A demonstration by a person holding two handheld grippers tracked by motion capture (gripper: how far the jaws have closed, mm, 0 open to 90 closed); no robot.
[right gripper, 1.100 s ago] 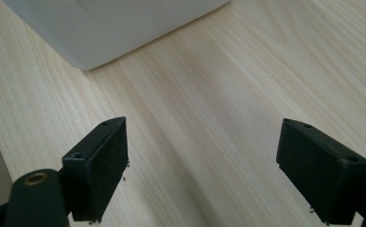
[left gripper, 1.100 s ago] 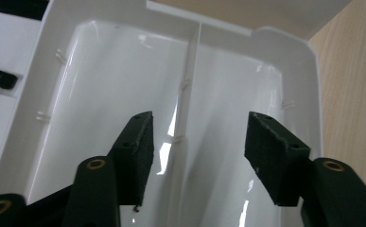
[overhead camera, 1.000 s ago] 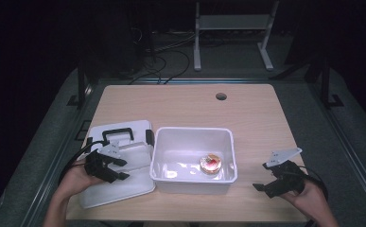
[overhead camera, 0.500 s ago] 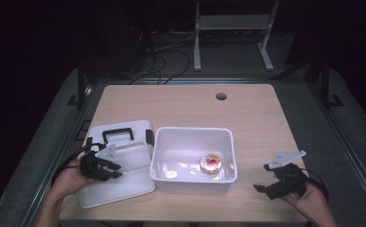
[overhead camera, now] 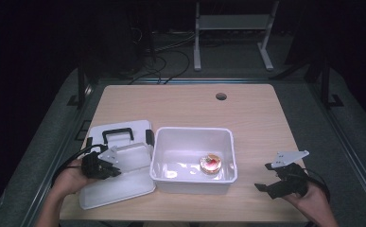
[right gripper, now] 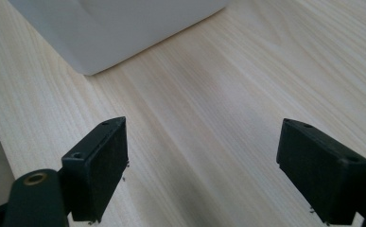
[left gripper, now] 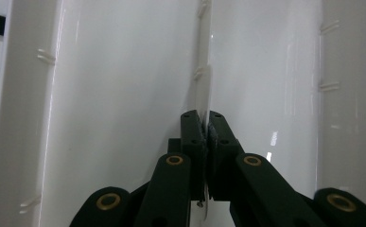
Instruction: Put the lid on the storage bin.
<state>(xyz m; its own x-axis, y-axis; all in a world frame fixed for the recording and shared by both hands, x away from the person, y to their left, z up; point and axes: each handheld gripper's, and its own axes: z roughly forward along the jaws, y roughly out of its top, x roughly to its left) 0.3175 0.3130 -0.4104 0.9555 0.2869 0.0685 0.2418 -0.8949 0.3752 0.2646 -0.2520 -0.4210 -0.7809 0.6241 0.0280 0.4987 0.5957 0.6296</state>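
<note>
Pale wooden tabletop (overhead camera: 247, 118) fills the scene, ringed by a dark room; near its front left edge the left gripper (overhead camera: 106, 166) has its jaws pinched tight on a thin raised rib of the white lid (overhead camera: 119, 189), seen close up in the left gripper view (left gripper: 207, 130); that lid lies flat, black handle (overhead camera: 117, 135) up, touching the left wall of the open white bin (overhead camera: 192, 134); a small pink-and-tan pastry (overhead camera: 210, 163) sits inside; the right gripper (overhead camera: 273, 183), jaws spread wide and holding nothing, hovers near the bin's right corner (right gripper: 91, 38).
</note>
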